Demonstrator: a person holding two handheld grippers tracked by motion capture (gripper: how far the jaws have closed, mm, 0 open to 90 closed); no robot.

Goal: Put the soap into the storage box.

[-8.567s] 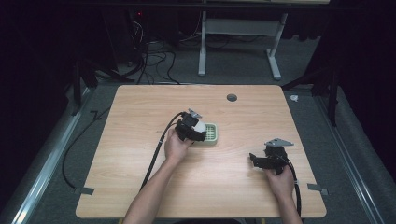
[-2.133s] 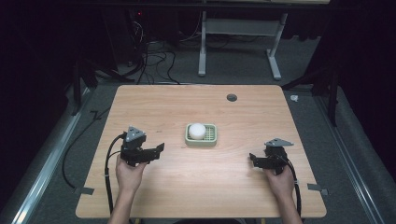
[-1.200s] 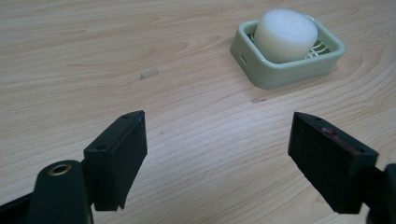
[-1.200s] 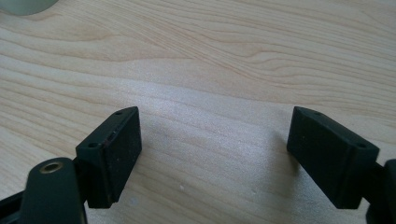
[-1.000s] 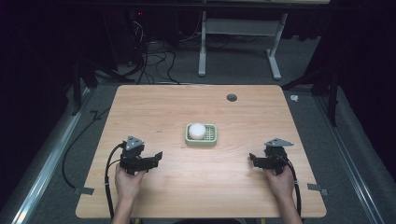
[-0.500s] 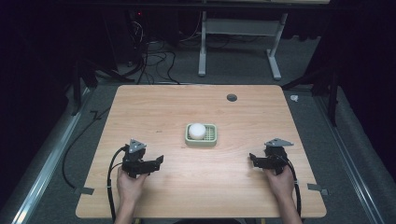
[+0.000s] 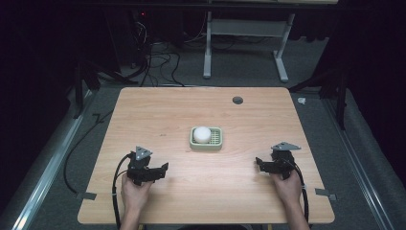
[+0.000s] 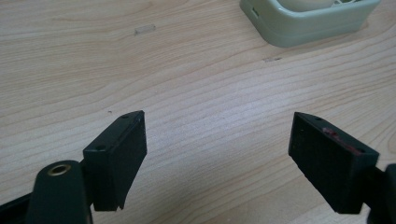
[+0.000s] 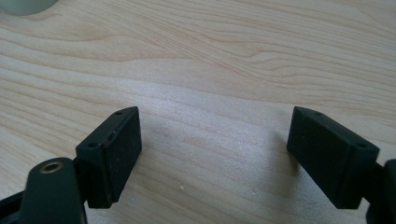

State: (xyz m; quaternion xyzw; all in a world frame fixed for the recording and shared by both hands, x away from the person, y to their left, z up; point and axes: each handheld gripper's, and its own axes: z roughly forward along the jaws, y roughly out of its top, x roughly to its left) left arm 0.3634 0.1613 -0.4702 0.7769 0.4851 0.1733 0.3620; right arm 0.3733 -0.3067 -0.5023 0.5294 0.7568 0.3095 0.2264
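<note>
The round white bar of soap (image 7: 202, 133) already sits in the pale green rectangular plastic soap dish (image 7: 218, 142) at the middle of the light wooden table (image 7: 143, 115), so the placing looks finished. The dish's long axis runs left to right across the table, the soap toward its left end. Left gripper (image 7: 162, 168) and right gripper (image 7: 259, 163) rest near the table's front edge, well apart from the dish, jaws spread wide and empty.

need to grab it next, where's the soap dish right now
In the high view, the green soap dish sits mid-table holding a white soap, between and beyond both tongs.

No legible text or labels
</note>
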